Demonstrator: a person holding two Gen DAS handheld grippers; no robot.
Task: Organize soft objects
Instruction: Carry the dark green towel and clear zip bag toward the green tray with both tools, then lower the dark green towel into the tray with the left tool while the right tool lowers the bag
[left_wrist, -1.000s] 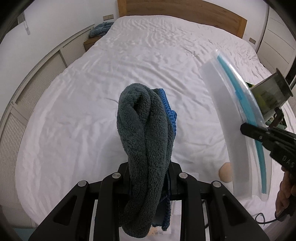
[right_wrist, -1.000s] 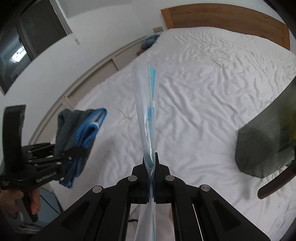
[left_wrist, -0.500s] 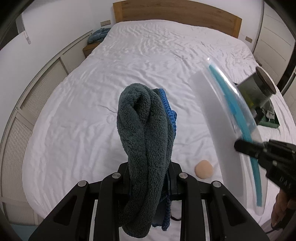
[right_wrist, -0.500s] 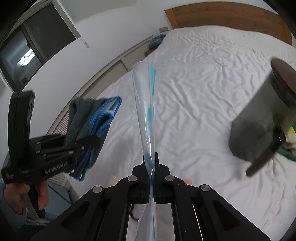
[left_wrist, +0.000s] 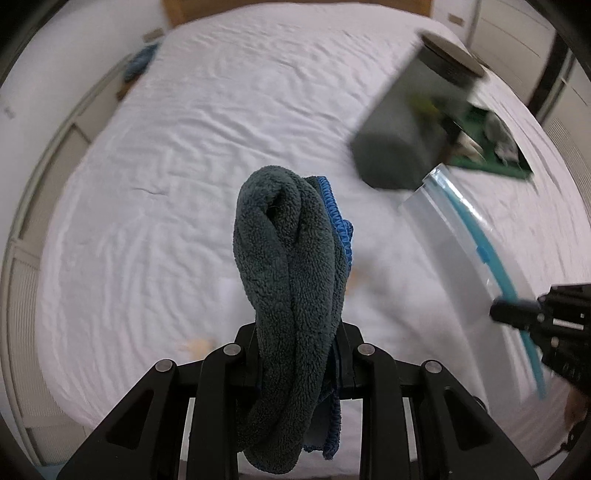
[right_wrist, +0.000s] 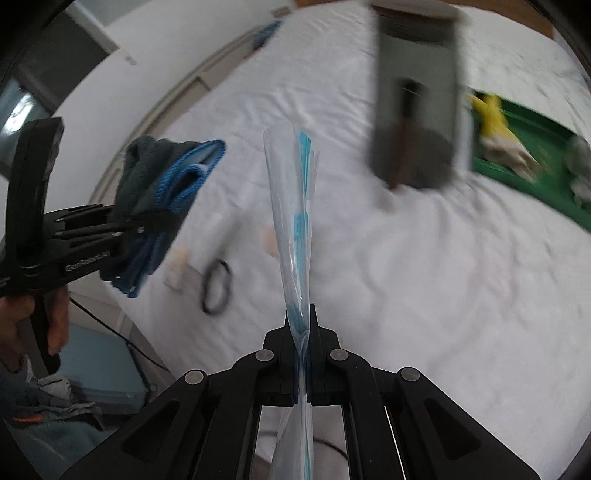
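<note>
Two grippers hang above one wide white bed (left_wrist: 207, 155), which fills most of both views. Next in size is a dark, blurred cylinder-like container (right_wrist: 417, 99) in the upper right of the right wrist view, with a green tray (right_wrist: 532, 173) of mixed items behind it at the right edge. The left gripper (left_wrist: 295, 354) has its jaws clamped on a dark grey towel with blue trim (left_wrist: 288, 258), bundled and standing up from the jaws at centre frame, clear of the sheet. The right gripper (right_wrist: 303, 332) has its jaws pinched tight on a clear zip bag with a blue seal strip (right_wrist: 291, 206) — the bag stands edge-on, its mouth looking nearly flat. Smaller things lie on the bed at centre left of the right wrist view: a black loop (right_wrist: 216, 284) and pale round pieces, too blurred to name. My worry is the bag: held by one edge only, it may stay collapsed, so the thick towel could snag at the opening or push the bag out of the grip — and both views are smeared, so aim may suffer.
</note>
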